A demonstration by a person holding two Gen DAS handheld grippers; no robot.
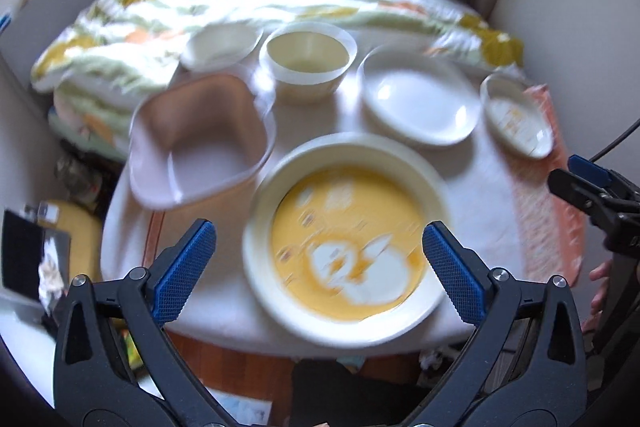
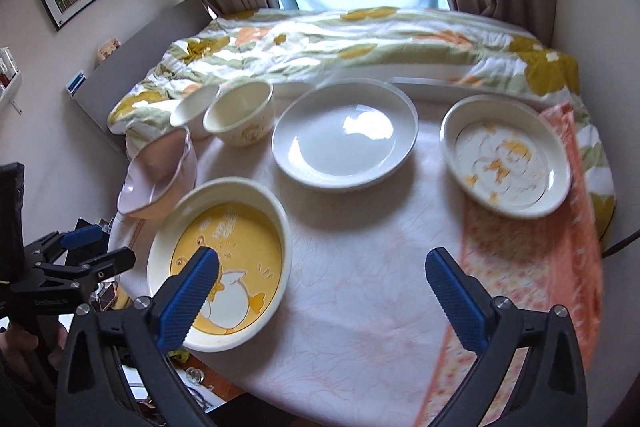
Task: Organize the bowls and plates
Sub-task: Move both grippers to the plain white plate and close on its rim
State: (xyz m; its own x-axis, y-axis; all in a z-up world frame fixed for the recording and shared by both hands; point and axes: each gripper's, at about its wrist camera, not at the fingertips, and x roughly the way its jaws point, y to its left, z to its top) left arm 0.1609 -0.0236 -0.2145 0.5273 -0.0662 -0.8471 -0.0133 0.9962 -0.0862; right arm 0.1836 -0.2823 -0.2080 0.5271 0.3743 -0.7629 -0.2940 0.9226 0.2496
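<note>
A yellow cartoon plate (image 1: 348,235) (image 2: 224,263) lies at the table's near edge. My left gripper (image 1: 320,263) is open above it, holding nothing. A pink square bowl (image 1: 200,135) (image 2: 160,179) sits at the left. Two cream bowls (image 1: 308,59) (image 2: 240,113) stand at the back, the smaller one (image 1: 222,45) (image 2: 194,109) to the left. A plain white plate (image 1: 420,99) (image 2: 344,135) lies in the middle. A small duck plate (image 1: 518,117) (image 2: 506,157) lies at the right. My right gripper (image 2: 322,291) is open and empty over the bare cloth.
The round table (image 2: 360,307) has a white cloth with an orange towel (image 2: 532,267) on its right side. A bed with a floral quilt (image 2: 340,43) lies right behind it. Clutter lies on the floor at the left. The other gripper shows at each view's edge.
</note>
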